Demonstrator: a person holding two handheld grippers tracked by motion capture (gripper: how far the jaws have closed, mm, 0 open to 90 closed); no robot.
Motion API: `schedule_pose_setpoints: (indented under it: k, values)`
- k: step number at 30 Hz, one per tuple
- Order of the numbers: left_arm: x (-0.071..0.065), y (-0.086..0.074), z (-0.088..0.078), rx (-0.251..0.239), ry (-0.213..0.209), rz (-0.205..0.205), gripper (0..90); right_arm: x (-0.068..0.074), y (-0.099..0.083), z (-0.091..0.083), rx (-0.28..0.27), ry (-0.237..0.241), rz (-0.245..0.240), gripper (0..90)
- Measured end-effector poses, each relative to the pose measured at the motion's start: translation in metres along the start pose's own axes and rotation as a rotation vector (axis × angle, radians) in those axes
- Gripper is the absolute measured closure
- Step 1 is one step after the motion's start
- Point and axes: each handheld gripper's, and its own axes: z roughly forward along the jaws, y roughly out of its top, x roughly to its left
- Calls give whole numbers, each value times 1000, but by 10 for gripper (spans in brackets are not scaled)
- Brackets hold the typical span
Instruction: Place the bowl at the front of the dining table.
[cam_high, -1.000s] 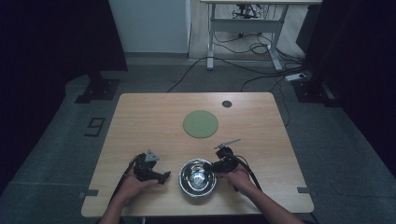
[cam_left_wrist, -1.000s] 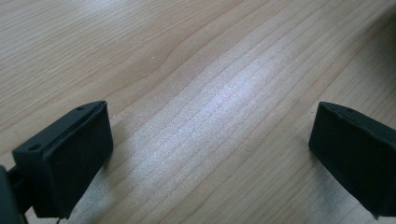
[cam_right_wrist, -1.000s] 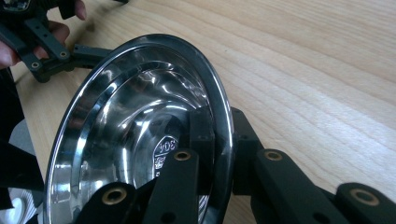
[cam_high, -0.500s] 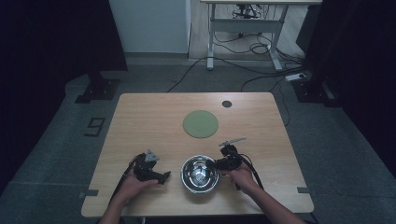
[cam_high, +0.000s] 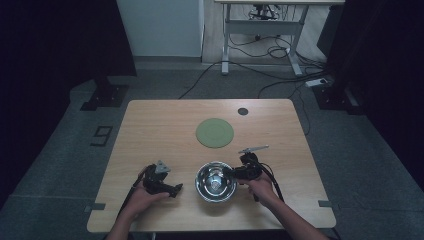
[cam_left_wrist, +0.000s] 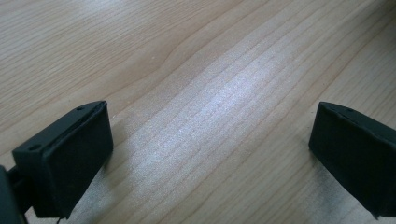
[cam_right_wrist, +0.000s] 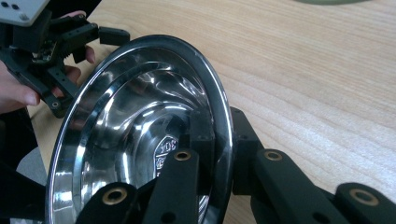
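Note:
A shiny steel bowl (cam_high: 216, 181) sits near the table's front edge, between my two grippers. My right gripper (cam_high: 231, 172) is shut on its right rim. In the right gripper view one jaw lies inside the bowl (cam_right_wrist: 140, 121) and the other outside, with the right gripper (cam_right_wrist: 223, 135) pinching the rim. My left gripper (cam_high: 172, 189) rests low over the wood to the left of the bowl, a hand's width from it. In the left gripper view its jaws stand wide apart, and the left gripper (cam_left_wrist: 210, 154) has bare table between them.
A flat green disc (cam_high: 214, 132) lies at the table's middle, beyond the bowl. A small dark round spot (cam_high: 243, 111) sits near the far edge. The wooden table (cam_high: 150, 130) drops off close behind both hands; cables and a desk frame lie on the floor beyond.
The bowl and my right gripper have shifted slightly away from the front edge and to the right. The left gripper has stayed where it was.

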Motion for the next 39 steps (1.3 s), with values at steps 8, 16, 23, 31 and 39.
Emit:
schedule_pose_setpoints:
  k: [8, 16, 23, 31, 39]
  values:
    - [0, 0, 0, -1, 0, 0, 0, -3, 2, -5, -29, -11, 12, 835]
    - [0, 0, 0, -1, -1, 0, 0, -5, 4, -8, -47, -22, 21, 836]
    - [0, 0, 0, 0, 0, 0, 0, -8, 7, -10, -69, -36, 28, 836]
    - [0, 0, 0, 0, 0, 0, 0, -12, 9, -14, -86, -50, 36, 836]
    - [0, 0, 0, 0, 0, 0, 0, -12, 12, -14, -94, -64, 18, 836]
